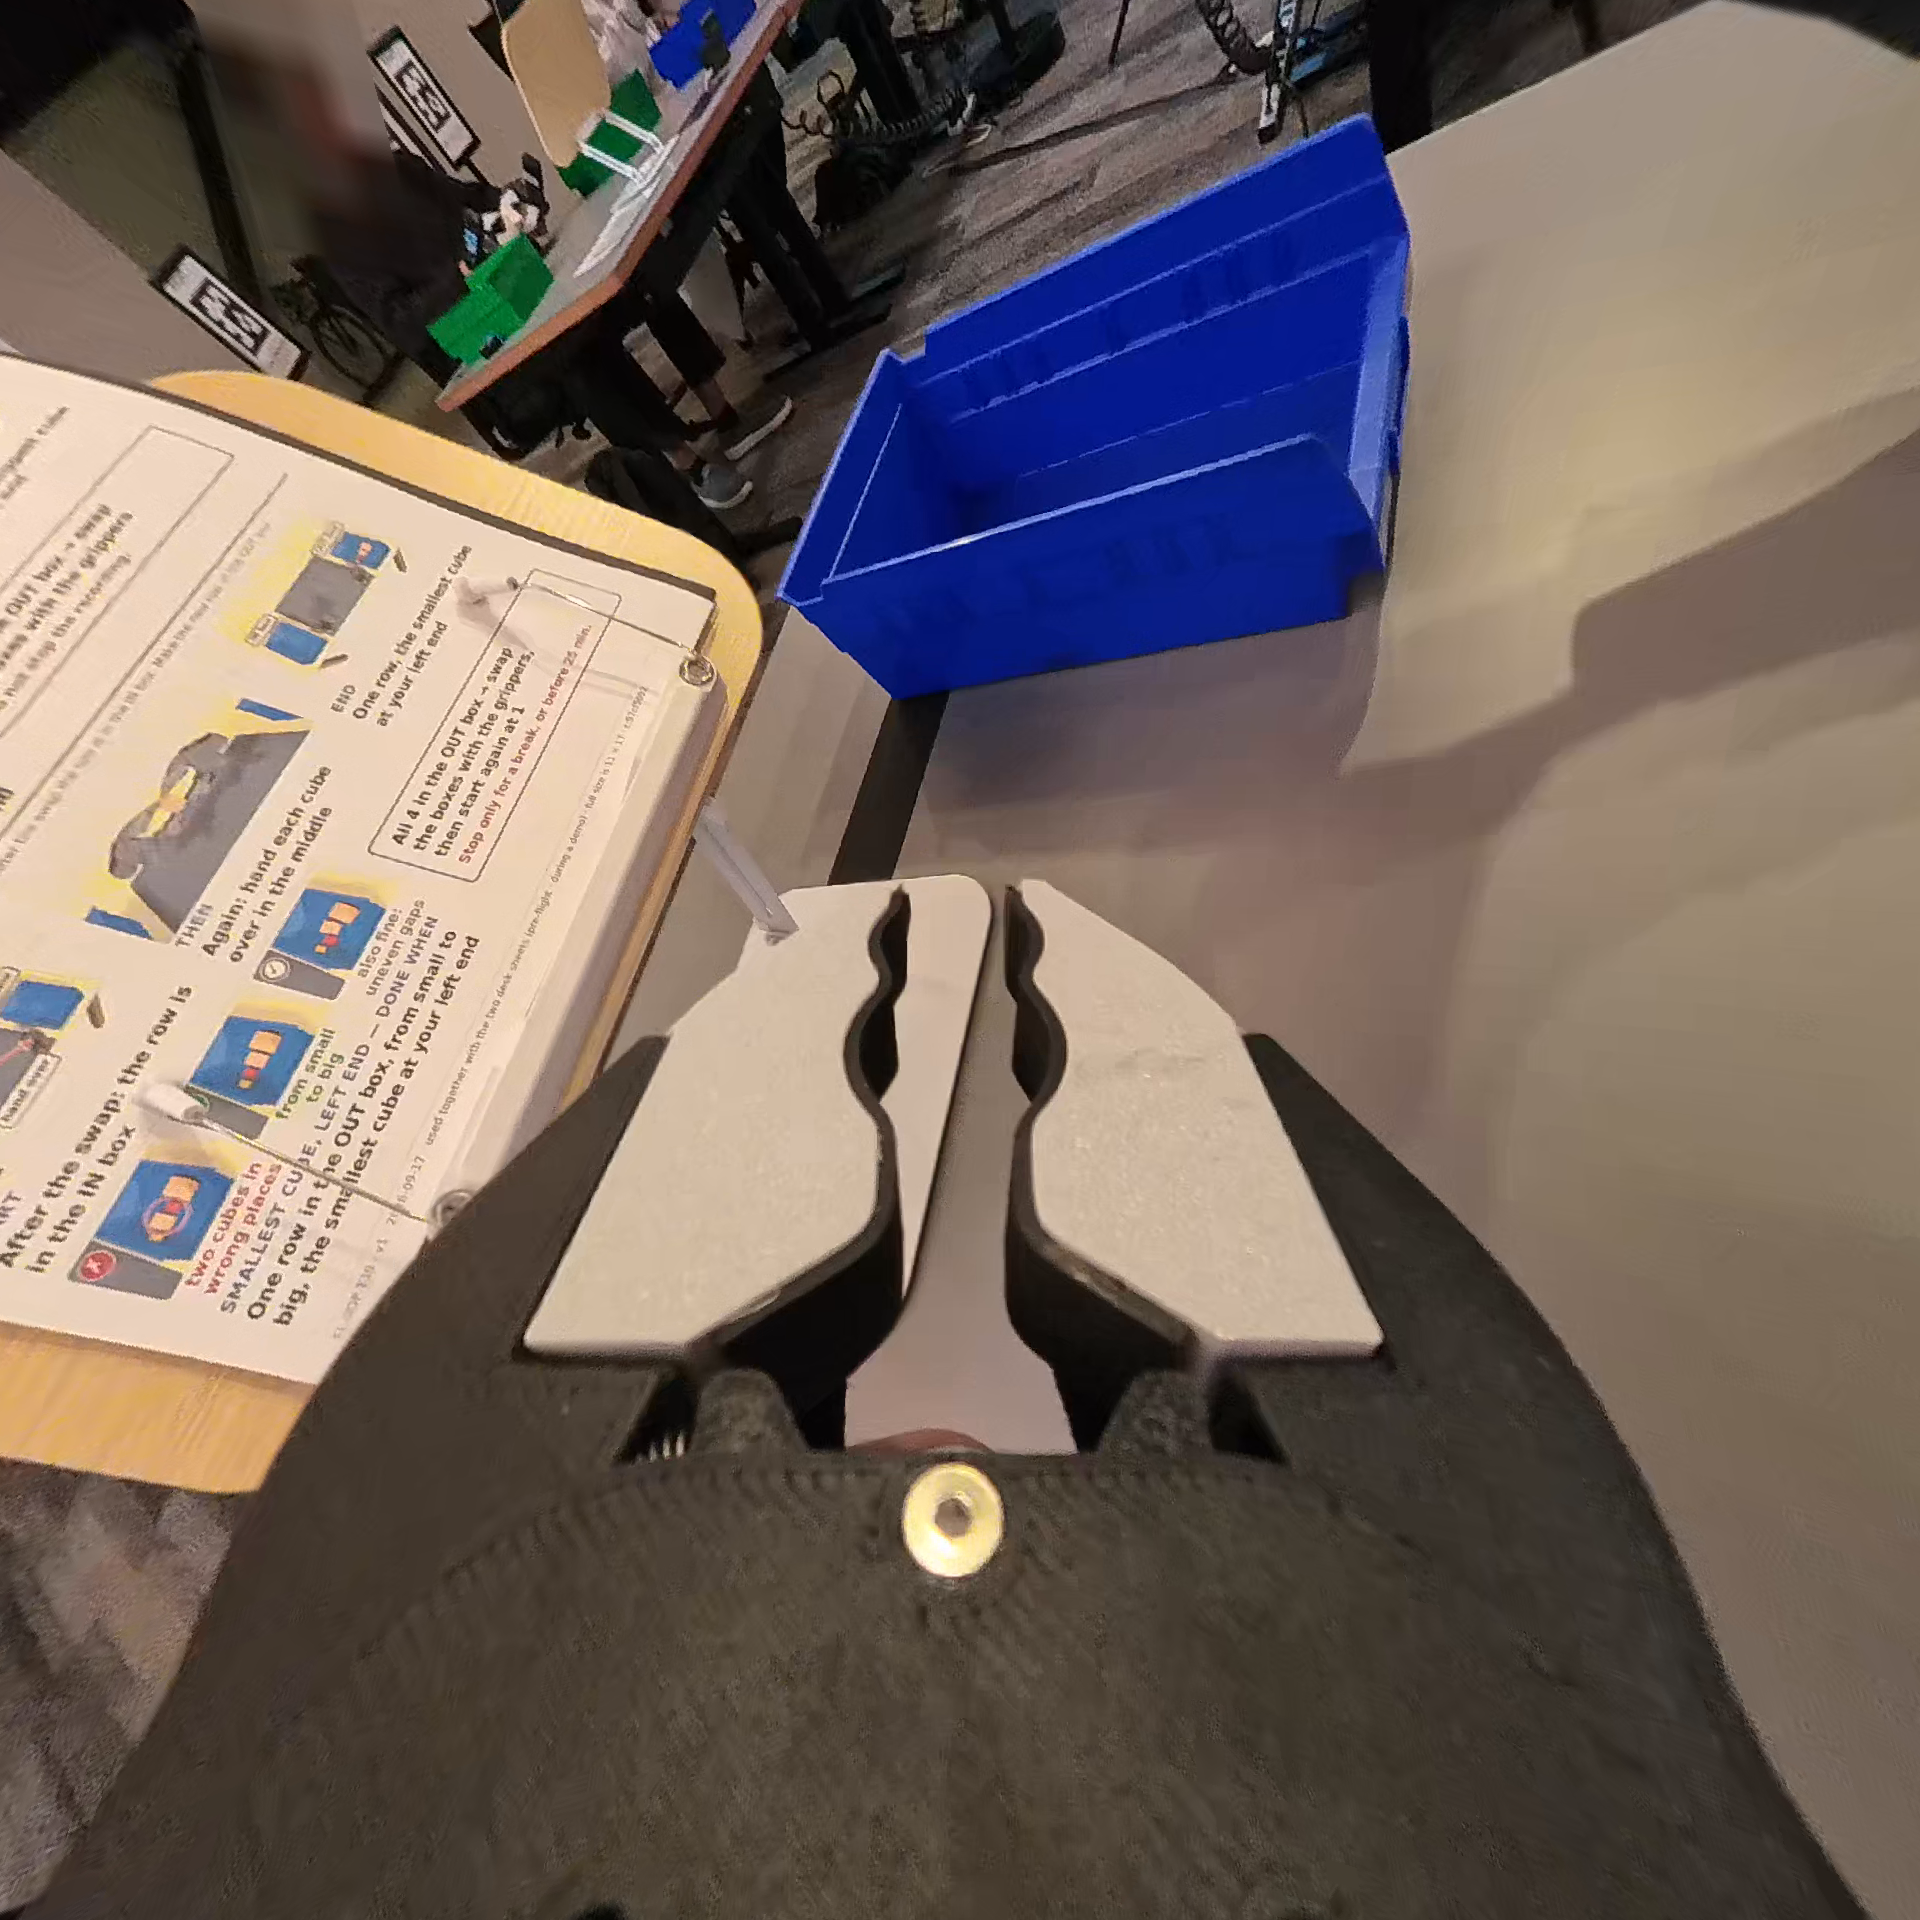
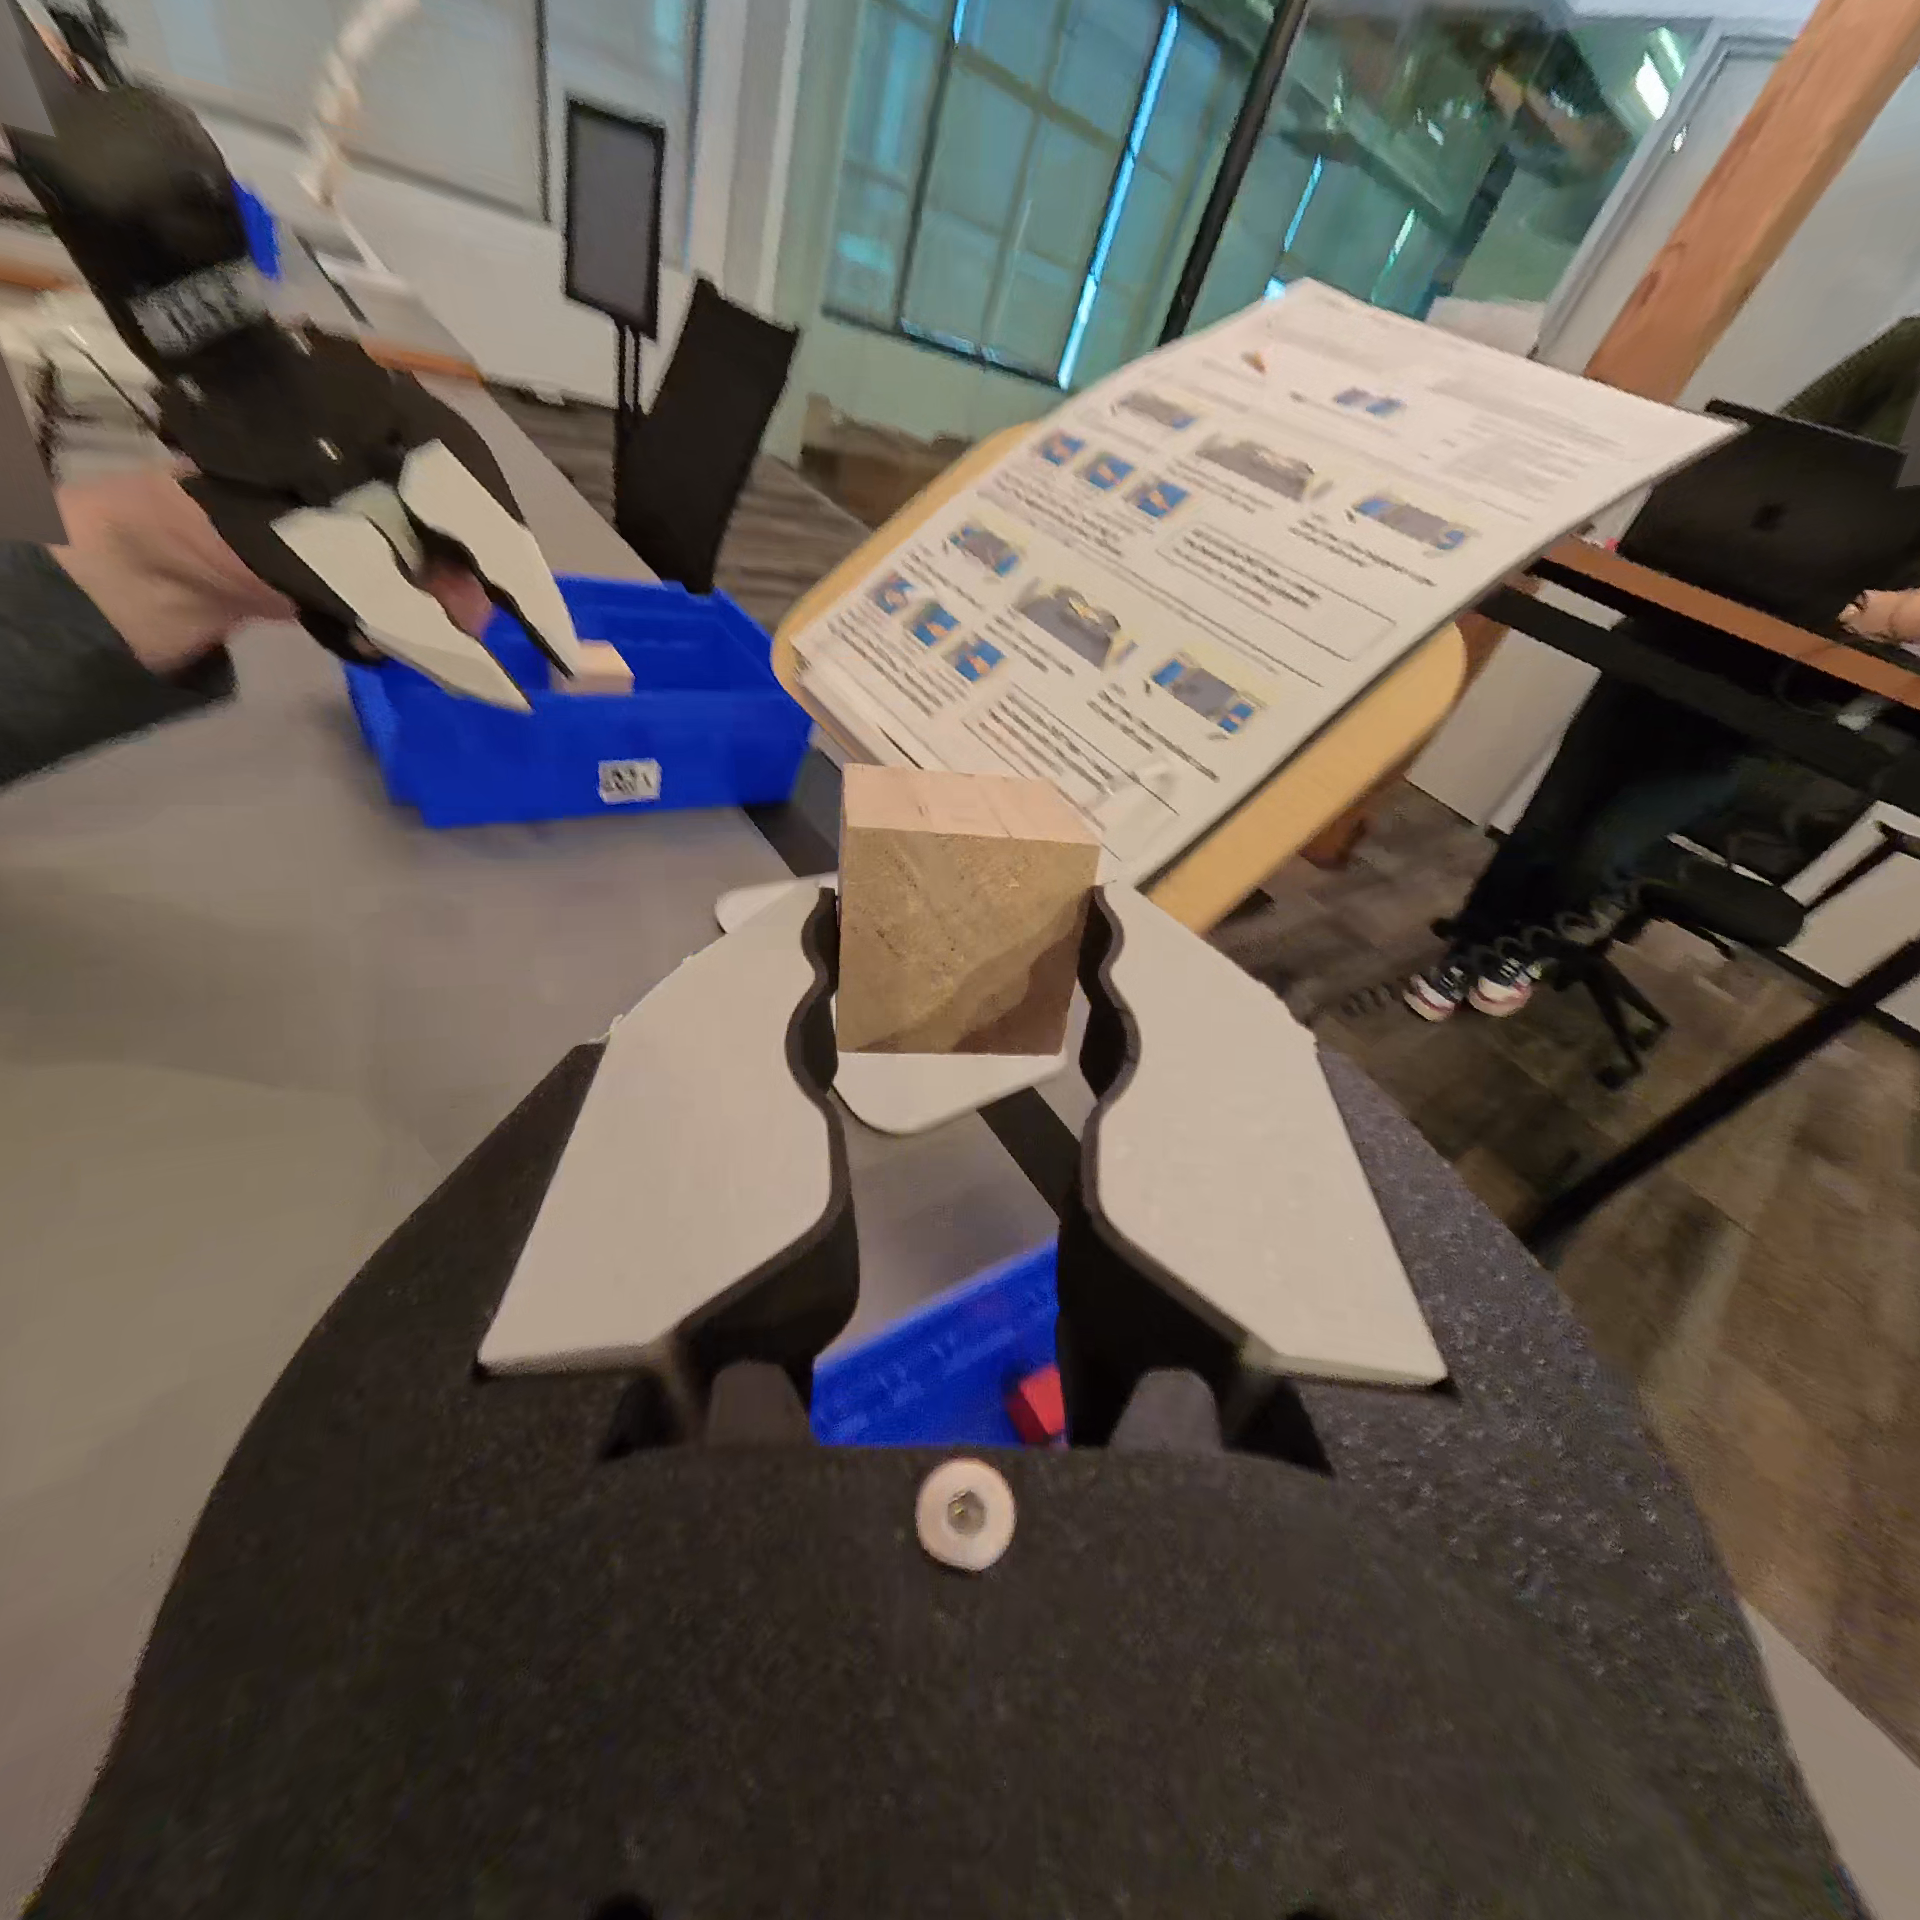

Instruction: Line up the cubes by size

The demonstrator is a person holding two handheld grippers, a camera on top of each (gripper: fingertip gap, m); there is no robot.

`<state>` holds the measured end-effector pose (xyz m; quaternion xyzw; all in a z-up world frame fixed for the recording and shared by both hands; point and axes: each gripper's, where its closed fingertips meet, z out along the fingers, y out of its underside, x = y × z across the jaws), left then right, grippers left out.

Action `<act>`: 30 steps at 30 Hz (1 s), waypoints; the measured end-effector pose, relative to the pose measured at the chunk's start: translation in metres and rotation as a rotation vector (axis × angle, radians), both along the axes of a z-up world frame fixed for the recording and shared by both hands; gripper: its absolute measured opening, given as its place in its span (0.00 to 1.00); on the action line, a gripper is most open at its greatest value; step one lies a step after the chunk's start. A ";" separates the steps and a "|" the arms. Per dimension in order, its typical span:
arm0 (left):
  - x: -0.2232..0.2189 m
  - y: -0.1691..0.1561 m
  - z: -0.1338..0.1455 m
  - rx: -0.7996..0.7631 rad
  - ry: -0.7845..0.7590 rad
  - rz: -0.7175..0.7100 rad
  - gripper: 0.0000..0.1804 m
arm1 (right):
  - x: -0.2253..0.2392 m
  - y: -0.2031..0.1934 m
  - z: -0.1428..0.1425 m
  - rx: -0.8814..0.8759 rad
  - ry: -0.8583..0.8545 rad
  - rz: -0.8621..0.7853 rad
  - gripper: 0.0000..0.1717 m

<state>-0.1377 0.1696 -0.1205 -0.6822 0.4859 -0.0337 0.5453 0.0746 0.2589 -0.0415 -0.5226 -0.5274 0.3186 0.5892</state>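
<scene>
Right gripper point(image 2: 961, 935) clamped on wooden cube point(image 2: 961, 925), held above tabletop point(image 2: 312, 987) edge. Left gripper point(image 1: 997, 904) together, holding nothing, near blue bin point(image 1: 1091, 582). Risks: slack grip dropping cube to floor; collision at handover.

Tilted instruction sheet point(image 2: 1226, 540) on a rounded wooden board point(image 1: 623, 540), black laptop point(image 2: 1787, 520), seated person's sneakers point(image 2: 1470, 982).

Both cams ride right behind their own fingers. Left wrist view looks down across the grey table point(image 1: 1558, 935) at a blue bin point(image 1: 1091, 582); right wrist view faces sideways. Both catch the instruction sheet point(image 2: 1195, 582).
</scene>
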 end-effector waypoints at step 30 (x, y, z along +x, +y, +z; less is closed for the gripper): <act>-0.013 0.004 -0.010 -0.052 0.053 0.045 0.11 | 0.058 0.123 -0.147 -0.020 -0.888 -0.067 0.26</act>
